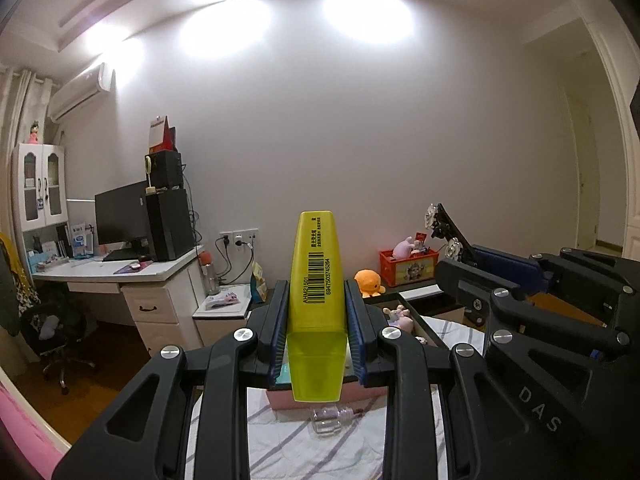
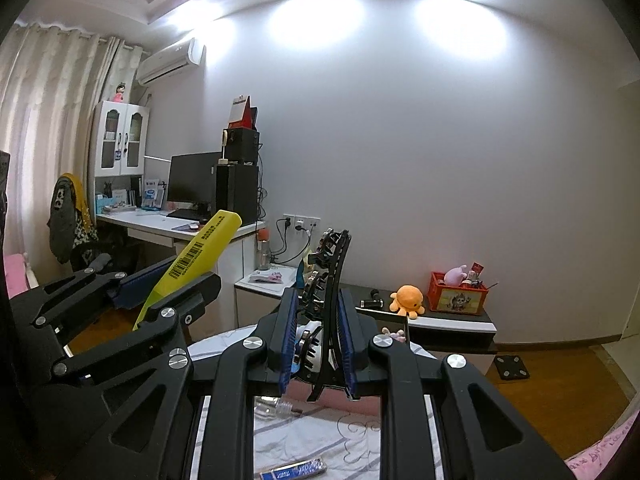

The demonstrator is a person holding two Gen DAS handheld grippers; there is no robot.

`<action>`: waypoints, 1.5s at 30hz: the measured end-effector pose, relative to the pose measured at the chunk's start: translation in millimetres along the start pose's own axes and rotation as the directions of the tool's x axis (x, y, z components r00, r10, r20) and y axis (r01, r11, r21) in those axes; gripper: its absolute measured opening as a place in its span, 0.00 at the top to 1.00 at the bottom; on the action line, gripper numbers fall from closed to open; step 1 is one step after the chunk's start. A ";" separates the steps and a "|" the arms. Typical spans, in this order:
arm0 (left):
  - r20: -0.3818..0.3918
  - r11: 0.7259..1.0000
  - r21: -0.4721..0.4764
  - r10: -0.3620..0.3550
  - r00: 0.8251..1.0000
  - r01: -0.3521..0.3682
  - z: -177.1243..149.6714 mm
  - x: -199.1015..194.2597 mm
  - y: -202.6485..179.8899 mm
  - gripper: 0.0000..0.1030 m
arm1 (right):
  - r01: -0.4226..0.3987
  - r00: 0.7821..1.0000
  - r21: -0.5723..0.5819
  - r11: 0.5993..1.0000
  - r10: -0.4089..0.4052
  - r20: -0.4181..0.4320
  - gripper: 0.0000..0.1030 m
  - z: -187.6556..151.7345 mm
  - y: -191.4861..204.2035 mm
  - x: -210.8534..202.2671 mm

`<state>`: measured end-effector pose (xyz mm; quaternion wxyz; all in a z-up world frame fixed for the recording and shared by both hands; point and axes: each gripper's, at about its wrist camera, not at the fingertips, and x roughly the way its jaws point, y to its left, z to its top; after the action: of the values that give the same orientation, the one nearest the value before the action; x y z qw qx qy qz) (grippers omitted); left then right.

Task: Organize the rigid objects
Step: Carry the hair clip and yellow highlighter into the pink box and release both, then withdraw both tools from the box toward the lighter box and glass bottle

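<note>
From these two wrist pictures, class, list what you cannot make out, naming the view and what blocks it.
- Pink box, left wrist view: contents hidden behind the left tool and its yellow highlighter.
- Glass bottle, right wrist view: mostly covered by the right tool holding the black hair clip.
- Blue packet, right wrist view: cut off by the bottom edge.
- Highlighter label, left wrist view: small print too small to read.

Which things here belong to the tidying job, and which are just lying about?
In the job: yellow highlighter in the left gripper; black hair claw in the right gripper.

Lying about: orange plush octopus, red crate, monitor.
</note>
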<state>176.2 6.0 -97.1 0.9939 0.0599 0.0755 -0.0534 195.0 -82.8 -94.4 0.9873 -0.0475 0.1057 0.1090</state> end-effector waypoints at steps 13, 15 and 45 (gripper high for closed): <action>-0.081 0.998 0.055 -0.001 0.997 0.006 -8.3 94.5 -7.1 0.74 | 0.009 0.998 -0.005 1.000 -0.009 -0.064 0.80 -3.3 -18.9 77.1; -0.120 0.998 0.055 -0.014 0.993 0.021 -14.2 120.4 -8.6 0.74 | 0.011 0.995 0.002 1.000 -0.010 -0.098 0.80 -9.4 -26.5 100.3; -0.310 1.000 -0.016 0.000 0.951 -0.005 -54.5 196.4 15.3 0.14 | 0.059 0.960 0.108 0.992 -0.027 -0.280 0.21 -46.8 -82.8 165.0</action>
<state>363.2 9.0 -179.7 0.9703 0.0596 0.2310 -0.0413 361.7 -134.9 -170.3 0.9659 -0.0075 0.2482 0.0735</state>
